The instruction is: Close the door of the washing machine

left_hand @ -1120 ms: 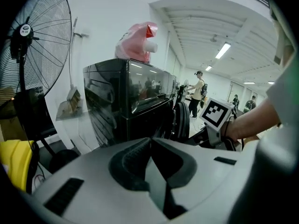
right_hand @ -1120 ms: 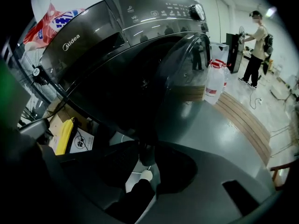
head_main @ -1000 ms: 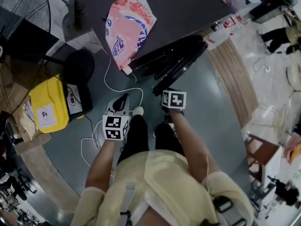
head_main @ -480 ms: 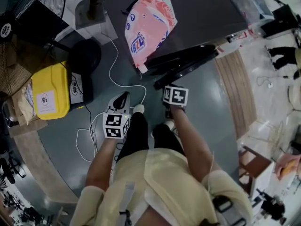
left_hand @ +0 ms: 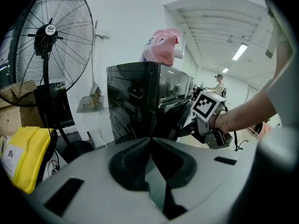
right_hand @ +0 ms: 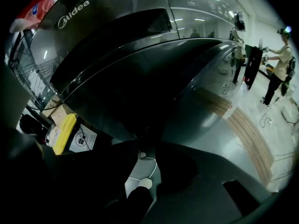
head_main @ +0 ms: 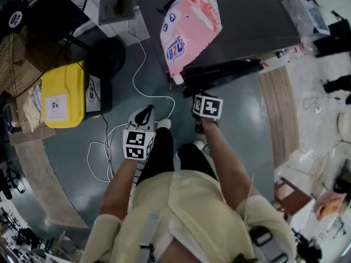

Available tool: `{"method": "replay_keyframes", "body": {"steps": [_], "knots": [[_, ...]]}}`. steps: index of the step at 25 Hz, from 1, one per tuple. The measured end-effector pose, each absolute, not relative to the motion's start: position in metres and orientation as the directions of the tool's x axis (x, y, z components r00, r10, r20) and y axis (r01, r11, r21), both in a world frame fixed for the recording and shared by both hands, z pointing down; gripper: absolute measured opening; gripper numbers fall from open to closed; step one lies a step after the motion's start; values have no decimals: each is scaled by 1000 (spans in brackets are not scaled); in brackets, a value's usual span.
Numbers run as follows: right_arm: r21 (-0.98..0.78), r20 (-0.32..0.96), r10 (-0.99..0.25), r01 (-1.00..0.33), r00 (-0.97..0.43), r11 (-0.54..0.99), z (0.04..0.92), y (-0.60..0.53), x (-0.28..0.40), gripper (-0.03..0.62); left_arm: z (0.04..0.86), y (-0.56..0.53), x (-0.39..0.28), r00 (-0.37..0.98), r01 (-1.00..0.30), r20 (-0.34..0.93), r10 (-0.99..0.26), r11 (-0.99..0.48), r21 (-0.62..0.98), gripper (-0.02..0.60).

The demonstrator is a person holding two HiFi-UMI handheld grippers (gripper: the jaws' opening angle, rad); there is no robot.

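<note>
Washing machine (head_main: 252,21) is seen top centre in head view, w/ its dark door (head_main: 227,71) hung open at the front. Right gripper (right_hand: 145,143) is set at door's rim, jaws partly apart; a grip can't be told. Left gripper (left_hand: 149,141) is seen closed & empty, left of door.

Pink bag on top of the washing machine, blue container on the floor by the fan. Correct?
The container by the fan is yellow, not blue; the head view shows it. The pink bag does lie on the washing machine.
</note>
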State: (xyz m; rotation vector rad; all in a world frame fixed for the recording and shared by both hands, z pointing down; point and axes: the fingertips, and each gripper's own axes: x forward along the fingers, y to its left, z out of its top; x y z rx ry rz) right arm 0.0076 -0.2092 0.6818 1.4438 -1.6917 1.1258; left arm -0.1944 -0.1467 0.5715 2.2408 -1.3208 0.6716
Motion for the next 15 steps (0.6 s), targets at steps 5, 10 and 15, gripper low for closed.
{"method": "replay_keyframes", "body": {"steps": [5, 10, 15], "knots": [[-210, 879, -429, -977, -209, 48, 674, -214, 1, 114, 572, -146, -198, 414, -897, 613, -673, -416, 149, 8], [-191, 881, -434, -981, -188, 38, 681, -215, 4, 115, 572, -147, -202, 404, -902, 615, -677, -408, 144, 8], [-177, 879, -440, -983, -183, 54, 681, -215, 4, 118, 572, -146, -207, 398, -904, 618, -678, -403, 141, 8]]}}
